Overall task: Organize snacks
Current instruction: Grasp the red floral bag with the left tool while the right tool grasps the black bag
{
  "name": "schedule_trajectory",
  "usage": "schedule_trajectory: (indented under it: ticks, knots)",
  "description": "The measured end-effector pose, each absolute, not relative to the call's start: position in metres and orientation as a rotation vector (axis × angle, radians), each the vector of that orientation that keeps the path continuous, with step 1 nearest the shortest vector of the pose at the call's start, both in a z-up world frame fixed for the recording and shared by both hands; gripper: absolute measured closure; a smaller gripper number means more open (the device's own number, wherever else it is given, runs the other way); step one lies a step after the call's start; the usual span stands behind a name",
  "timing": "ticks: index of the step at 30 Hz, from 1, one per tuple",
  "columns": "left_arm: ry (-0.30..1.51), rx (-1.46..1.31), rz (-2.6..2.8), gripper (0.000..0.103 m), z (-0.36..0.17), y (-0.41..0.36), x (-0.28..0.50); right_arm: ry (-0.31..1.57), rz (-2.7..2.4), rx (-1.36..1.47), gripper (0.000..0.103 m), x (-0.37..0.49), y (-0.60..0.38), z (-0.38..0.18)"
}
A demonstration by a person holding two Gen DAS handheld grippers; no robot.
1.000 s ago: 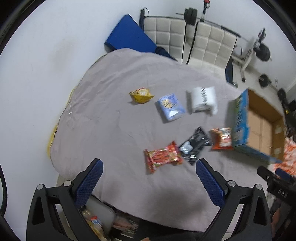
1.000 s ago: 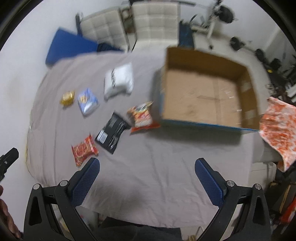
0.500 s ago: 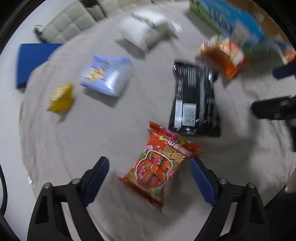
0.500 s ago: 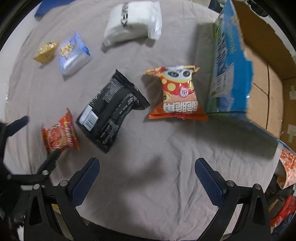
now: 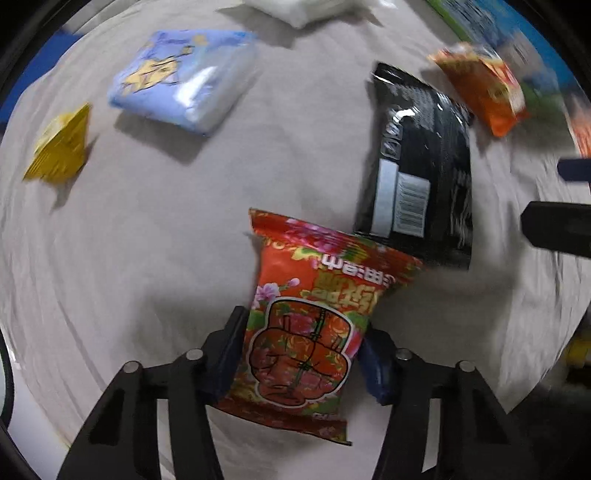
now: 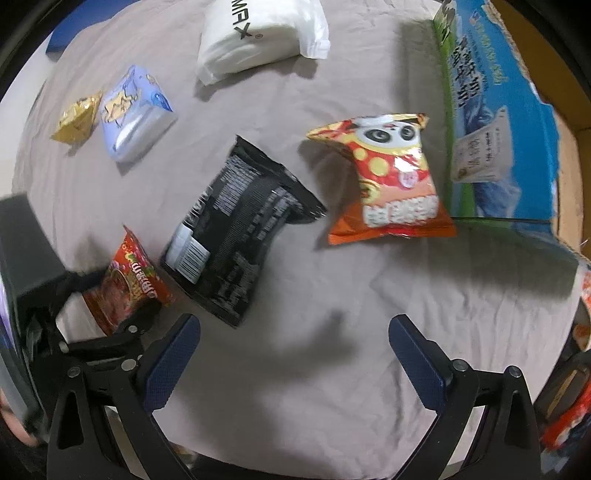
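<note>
the left gripper (image 5: pixel 301 354) is clamped on the red snack bag (image 5: pixel 314 314), its two blue pads pressing the bag's sides near the lower half. the bag's long axis runs along the gripper's fingers, with its far sealed edge pointing away from the camera and its print upside down in the left wrist view. that far edge sits just over the near end of the black packet (image 5: pixel 421 166), which lies flat on the grey cloth (image 5: pixel 166 258) with its barcode label facing up and its long axis running away toward the cardboard box (image 6: pixel 491 122). in the right wrist view the red bag (image 6: pixel 127 284) shows at the left, held between the other tool's dark arms

the right gripper (image 6: pixel 295 354) hangs over bare cloth with its fingers wide apart and nothing between them. ahead of it lies the orange panda bag (image 6: pixel 395 181), its top edge pointing toward the far side and its right side just beside the box wall. the box has a blue and green printed outer wall; only a strip of brown inside shows, and what is in it cannot be told

farther off lie a white bag (image 6: pixel 258 35), a pale blue pack (image 6: pixel 133 114) and, touching it, a small gold packet (image 6: pixel 75 118)
</note>
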State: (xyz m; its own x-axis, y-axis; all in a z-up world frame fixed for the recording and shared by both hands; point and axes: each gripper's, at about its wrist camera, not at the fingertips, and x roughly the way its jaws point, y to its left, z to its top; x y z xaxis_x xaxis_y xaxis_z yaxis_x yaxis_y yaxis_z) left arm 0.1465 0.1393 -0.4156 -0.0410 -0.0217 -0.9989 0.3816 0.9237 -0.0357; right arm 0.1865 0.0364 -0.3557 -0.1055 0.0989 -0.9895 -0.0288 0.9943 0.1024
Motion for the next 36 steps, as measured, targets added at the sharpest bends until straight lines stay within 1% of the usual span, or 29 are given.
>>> schedule_trajectory:
  ticks: [2,3,4,6,8,9,11,13,14,16,17,18,22,26,31,33,34,36]
  knots:
    - [1.576,0.202,-0.230,0.056,-0.408,0.155,0.144,1.679,0.097,0.096,0.002,0.194,0.041,-0.360]
    - [1.570,0.162,-0.187,0.056,-0.406,0.161,0.142,1.684,0.085,0.113,0.004,0.198,0.044,-0.361]
    - [1.566,0.061,-0.112,0.056,-0.400,0.176,0.139,1.687,0.079,0.141,0.007,0.202,0.046,-0.365]
    - [1.566,-0.077,-0.010,0.056,-0.395,0.198,0.132,1.695,0.070,0.195,0.007,0.211,0.053,-0.367]
    - [1.592,-0.161,0.043,0.056,-0.398,0.212,0.125,1.704,0.045,0.246,0.013,0.220,0.060,-0.374]
    - [1.600,-0.203,0.068,0.056,-0.400,0.218,0.122,1.708,0.029,0.266,0.017,0.222,0.064,-0.378]
    - [1.609,-0.254,0.100,0.056,-0.404,0.229,0.116,1.720,-0.011,0.301,0.019,0.231,0.072,-0.388]
    - [1.611,-0.266,0.117,0.056,-0.403,0.234,0.114,1.723,-0.045,0.296,0.024,0.236,0.080,-0.396]
    - [1.610,-0.257,0.119,0.056,-0.403,0.235,0.114,1.727,-0.063,0.281,0.025,0.238,0.085,-0.400]
    - [1.610,-0.239,0.115,0.056,-0.401,0.235,0.115,1.735,-0.089,0.230,0.031,0.239,0.093,-0.409]
    - [1.612,-0.231,0.114,0.054,-0.396,0.239,0.130,1.741,-0.093,0.205,0.032,0.239,0.096,-0.412]
    - [1.613,-0.226,0.116,0.054,-0.401,0.227,0.141,1.745,-0.084,0.184,0.034,0.237,0.099,-0.414]
    - [1.624,-0.249,0.101,0.053,-0.409,0.239,0.140,1.758,-0.023,0.103,0.040,0.220,0.103,-0.419]
    - [1.635,-0.238,0.089,0.053,-0.416,0.240,0.156,1.799,0.069,-0.046,0.042,0.192,0.105,-0.425]
    - [1.662,-0.192,0.075,0.052,-0.430,0.231,0.171,1.835,0.150,-0.304,0.042,0.158,0.103,-0.433]
    - [1.680,-0.153,0.067,0.048,-0.426,0.222,0.175,1.824,0.153,-0.320,0.041,0.150,0.100,-0.433]
    - [1.692,-0.118,0.064,0.047,-0.427,0.218,0.178,1.814,0.146,-0.294,0.039,0.147,0.097,-0.432]
    - [1.695,-0.085,0.064,0.047,-0.426,0.209,0.176,1.800,0.130,-0.198,0.039,0.148,0.086,-0.426]
